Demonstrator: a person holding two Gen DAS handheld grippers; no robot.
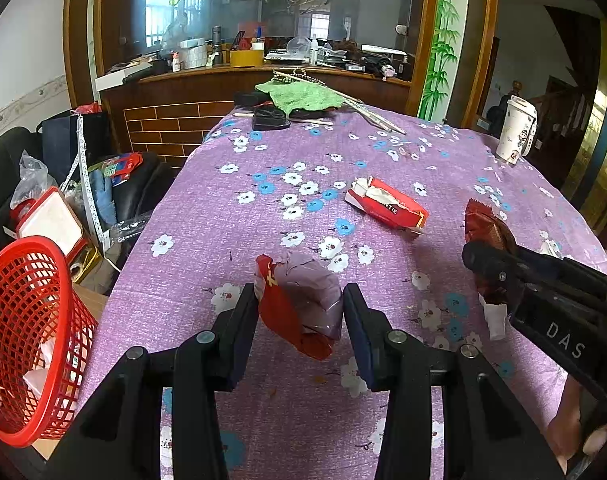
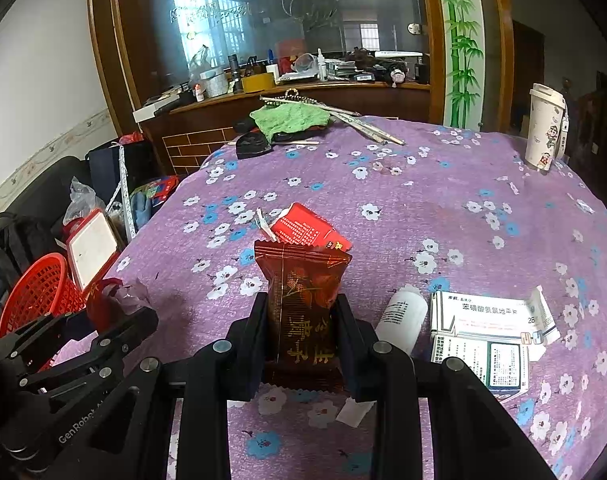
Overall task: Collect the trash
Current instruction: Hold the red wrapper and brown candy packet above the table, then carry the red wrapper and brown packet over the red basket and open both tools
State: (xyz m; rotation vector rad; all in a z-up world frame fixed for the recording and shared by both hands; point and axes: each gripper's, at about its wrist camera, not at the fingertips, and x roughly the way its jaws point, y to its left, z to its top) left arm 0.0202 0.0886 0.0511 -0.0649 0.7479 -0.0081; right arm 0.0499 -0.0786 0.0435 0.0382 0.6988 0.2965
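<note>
Purple flowered tablecloth (image 1: 239, 216) covers the work surface; a cluttered wooden counter stands behind it.

Left gripper (image 1: 301, 316): jaws partly closed, pads pressed on either side of a crumpled red-and-clear wrapper (image 1: 303, 304). Wrapper is held off the cloth, long axis tilted, running from upper left toward lower right in the left wrist view.

Right gripper (image 2: 301, 332): jaws partly closed on a dark red snack packet (image 2: 301, 300). Packet is clamped by its lower half, long axis pointing straight out from the fingers, serrated top edge farthest from them.

Key relation: the red mesh basket (image 1: 27, 320) lies off the table's left edge, below cloth level, mouth tipped toward the table. It is just beside the left gripper and well apart from the right one, so the left load is judged nearer the drop.

Still on the cloth: a torn red carton (image 1: 387, 206), a white bottle (image 2: 401, 316), medicine boxes (image 2: 483, 332).
</note>
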